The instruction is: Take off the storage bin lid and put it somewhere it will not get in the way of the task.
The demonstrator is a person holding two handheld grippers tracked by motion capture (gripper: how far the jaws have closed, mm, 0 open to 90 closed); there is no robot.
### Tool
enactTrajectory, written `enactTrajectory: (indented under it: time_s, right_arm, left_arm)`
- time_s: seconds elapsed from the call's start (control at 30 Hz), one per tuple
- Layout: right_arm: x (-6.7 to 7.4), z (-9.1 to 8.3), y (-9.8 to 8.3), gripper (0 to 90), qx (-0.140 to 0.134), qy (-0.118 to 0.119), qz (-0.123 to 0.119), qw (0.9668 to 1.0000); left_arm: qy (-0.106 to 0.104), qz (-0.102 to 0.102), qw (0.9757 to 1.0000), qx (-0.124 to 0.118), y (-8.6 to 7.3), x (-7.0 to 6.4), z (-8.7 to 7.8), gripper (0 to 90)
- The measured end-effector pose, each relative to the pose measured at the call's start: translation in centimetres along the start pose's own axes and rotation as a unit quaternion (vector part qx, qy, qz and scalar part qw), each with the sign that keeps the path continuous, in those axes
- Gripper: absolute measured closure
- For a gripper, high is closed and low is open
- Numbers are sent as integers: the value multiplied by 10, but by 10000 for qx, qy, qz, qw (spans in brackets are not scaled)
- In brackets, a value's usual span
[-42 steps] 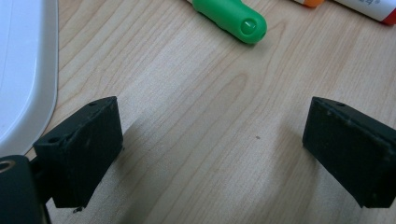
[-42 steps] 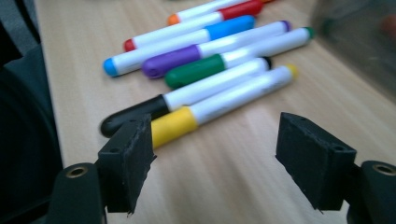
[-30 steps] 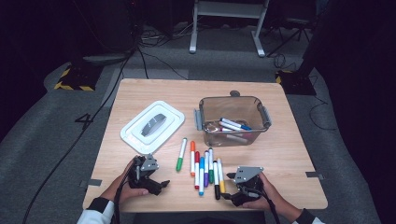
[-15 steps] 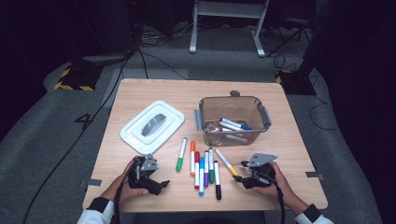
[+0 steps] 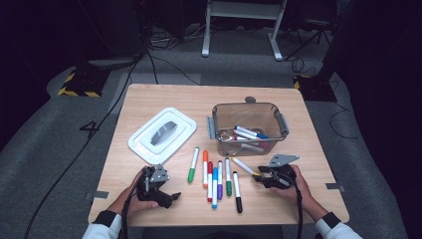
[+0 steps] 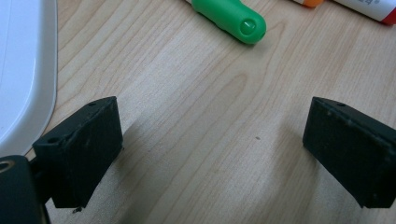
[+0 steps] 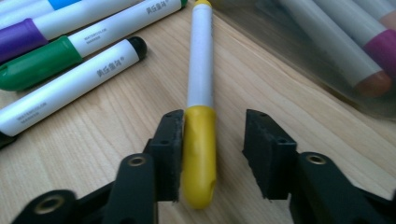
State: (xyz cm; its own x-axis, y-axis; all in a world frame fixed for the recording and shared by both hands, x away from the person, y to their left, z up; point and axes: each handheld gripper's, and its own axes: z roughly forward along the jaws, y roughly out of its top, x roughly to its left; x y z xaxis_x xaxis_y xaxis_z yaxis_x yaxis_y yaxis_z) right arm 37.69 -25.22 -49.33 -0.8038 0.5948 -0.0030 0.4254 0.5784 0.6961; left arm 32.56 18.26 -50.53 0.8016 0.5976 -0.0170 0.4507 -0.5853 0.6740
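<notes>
Fingers of the right gripper [image 7: 212, 156] have just been closing around the yellow-capped marker [image 7: 200, 116], which lies flat on the tabletop [image 5: 159, 99]; its cap touches one finger while a gap shows at the other, so nothing is pinched yet. Beyond those fingers sits the clear bin [image 5: 249, 113] of markers, and to their side lies the row of loose markers [image 5: 216, 177]. Fingers of the left gripper [image 6: 212, 149] stand spread wide over bare wood, a green marker [image 6: 229, 18] ahead and the white lid [image 6: 23, 70] beside one finger.
</notes>
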Motion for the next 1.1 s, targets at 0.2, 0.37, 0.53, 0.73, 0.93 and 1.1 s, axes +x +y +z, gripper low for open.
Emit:
enactTrajectory:
  time_s: [0.2,0.37,0.53,0.73,0.93,1.1]
  right_arm:
    - [-2,-1,0,743,20,25,-142,9999]
    - [-2,-4,-1,754,50,56,-246,9997]
    - [-3,-12,-7,755,142,43,-316,9994]
    - [-9,-23,-16,755,241,161,-364,9989]
    - [2,-28,-17,755,329,514,-598,9963]
    - [1,-29,-17,756,311,438,-619,9966]
  left_arm:
    - [-1,1,10000,1,0,0,0,52]
    - [-1,0,10000,0,0,0,0,51]
    - [6,-7,10000,-1,0,0,0,51]
    - [6,-8,10000,0,0,0,0,51]
    - [11,-10,10000,1,0,0,0,51]
    - [1,-10,10000,3,0,0,0,50]
